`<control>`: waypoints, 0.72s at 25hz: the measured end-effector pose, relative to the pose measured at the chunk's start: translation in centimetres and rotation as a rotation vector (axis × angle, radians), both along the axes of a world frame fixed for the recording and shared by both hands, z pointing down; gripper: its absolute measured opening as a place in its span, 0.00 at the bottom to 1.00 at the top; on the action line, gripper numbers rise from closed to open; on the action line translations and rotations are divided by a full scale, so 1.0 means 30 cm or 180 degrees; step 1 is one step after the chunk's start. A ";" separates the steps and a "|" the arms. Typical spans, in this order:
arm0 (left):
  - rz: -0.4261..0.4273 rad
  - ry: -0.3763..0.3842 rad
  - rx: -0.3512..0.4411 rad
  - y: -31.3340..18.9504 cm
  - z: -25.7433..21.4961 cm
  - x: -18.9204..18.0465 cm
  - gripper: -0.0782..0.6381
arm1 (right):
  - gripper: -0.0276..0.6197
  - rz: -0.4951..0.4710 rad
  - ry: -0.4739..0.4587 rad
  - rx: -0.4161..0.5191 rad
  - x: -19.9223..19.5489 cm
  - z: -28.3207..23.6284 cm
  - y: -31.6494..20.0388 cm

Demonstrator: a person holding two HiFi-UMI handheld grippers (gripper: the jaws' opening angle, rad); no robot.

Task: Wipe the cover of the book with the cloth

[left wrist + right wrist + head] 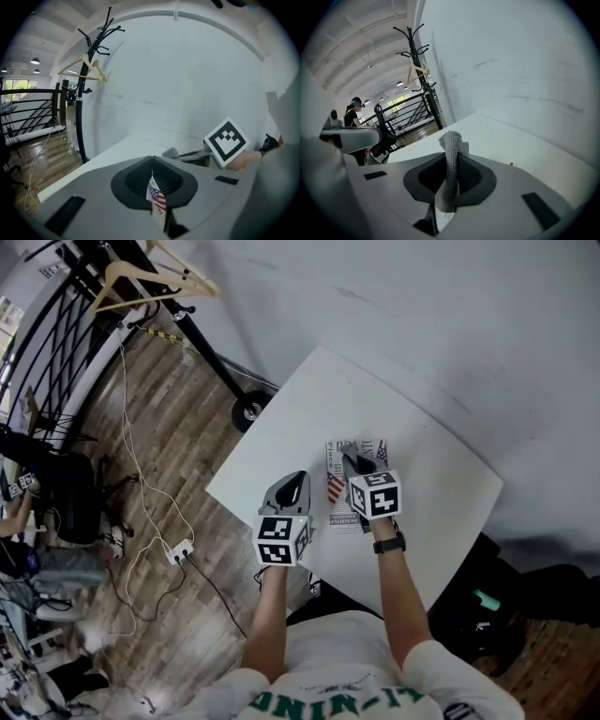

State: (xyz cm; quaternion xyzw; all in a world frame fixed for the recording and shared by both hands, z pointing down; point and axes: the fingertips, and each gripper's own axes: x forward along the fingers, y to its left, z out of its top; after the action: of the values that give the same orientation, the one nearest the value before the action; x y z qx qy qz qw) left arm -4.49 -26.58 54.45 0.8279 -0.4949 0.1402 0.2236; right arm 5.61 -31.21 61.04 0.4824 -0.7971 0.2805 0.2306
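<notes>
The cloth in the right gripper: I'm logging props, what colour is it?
The cloth is grey, knitted-looking; clearest in the right gripper view.

Your book (336,465) lies on the table (441,484) before you. Your left gripper (300,476) is at its left edge, and your right gripper (350,461) is above it with the cloth (451,154) between its jaws. The coat stand (211,352) is behind the table, to your left.

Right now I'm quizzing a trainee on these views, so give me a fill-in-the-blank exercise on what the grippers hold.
1. The right gripper is shut on a grey ____.
2. The left gripper is shut on the edge of the ____.
3. Its cover shows a striped ____.
4. It lies on a white ____.
Missing words: cloth; book; flag; table.
</notes>
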 end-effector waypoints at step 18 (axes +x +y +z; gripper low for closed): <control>-0.0009 -0.0087 -0.0275 -0.009 0.176 0.047 0.13 | 0.12 -0.1062 0.0882 0.0021 -0.050 0.280 -0.140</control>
State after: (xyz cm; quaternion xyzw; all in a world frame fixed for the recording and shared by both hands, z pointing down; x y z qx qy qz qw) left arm -3.09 -26.84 59.71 0.8148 -0.4925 0.1725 0.2526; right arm 4.11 -35.41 69.43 0.3785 -0.8275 0.1669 0.3797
